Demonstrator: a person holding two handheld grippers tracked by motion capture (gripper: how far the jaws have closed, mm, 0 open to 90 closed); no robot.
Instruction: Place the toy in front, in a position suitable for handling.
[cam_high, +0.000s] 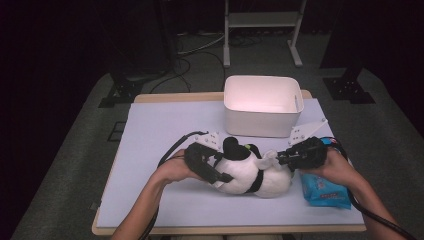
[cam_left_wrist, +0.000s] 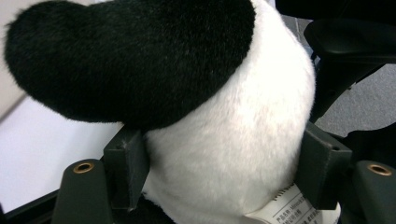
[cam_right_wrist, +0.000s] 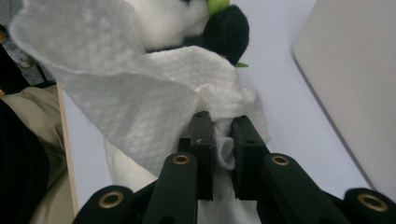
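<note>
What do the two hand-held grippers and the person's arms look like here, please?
Both the left hand-held gripper and the right hand-held gripper are black, each topped by a pale three-cornered plate and trailing a black cable. Brass-coloured rings mark the jaw arms. The forearms are bare.

plush panda (cam_high: 247, 175) lies before the bin (cam_high: 262, 105), packet (cam_high: 325, 192) at its right.

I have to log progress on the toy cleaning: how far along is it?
Done: a wipe is out of the blue pack and pinched in the right gripper. In hand: the left gripper has its jaws around the plush panda, pads against its white body, while the wipe hangs at the toy. Left: the wiping itself; the white bin looks unused.
</note>
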